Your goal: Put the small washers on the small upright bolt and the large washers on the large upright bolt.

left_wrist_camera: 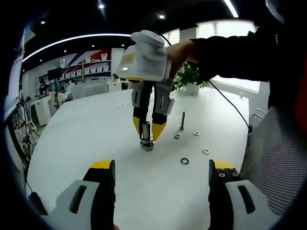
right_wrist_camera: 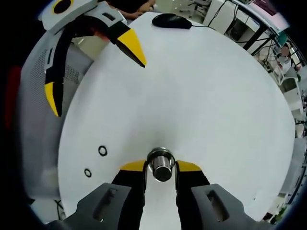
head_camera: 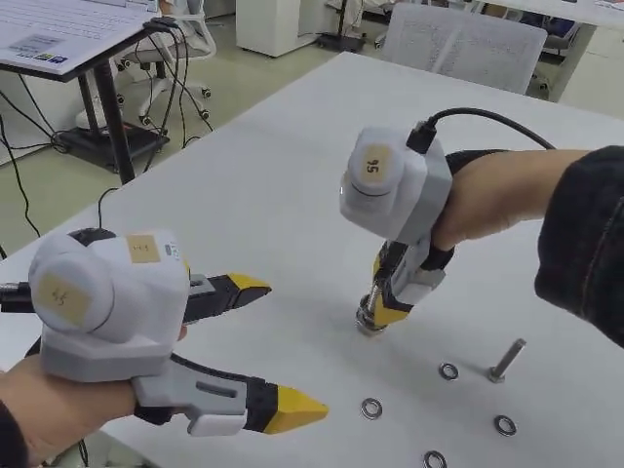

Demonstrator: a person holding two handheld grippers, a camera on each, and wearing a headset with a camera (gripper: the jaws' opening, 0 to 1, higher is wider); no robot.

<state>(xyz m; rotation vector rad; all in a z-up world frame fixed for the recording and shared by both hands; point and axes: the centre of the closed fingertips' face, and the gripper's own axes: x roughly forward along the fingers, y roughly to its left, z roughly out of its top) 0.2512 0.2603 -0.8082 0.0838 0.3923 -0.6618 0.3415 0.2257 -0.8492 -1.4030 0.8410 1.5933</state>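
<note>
Locked on: the right gripper (head_camera: pixel 385 314) is clamped on the large silver steel bolt (right_wrist_camera: pixel 161 165), while the left gripper (head_camera: pixel 273 346) hangs wide open!
The right claw points straight down at the white tabletop (head_camera: pixel 273 175), its yellow tips pinching the big bolt's upright shaft from both sides. Near it, off to the person's right, stands the small thin steel bolt (head_camera: pixel 507 359), with four loose silver ring washers (head_camera: pixel 371 408) lying flat on the table around it. The left claw hovers by the near edge, jaws spread, gripping nothing.
</note>
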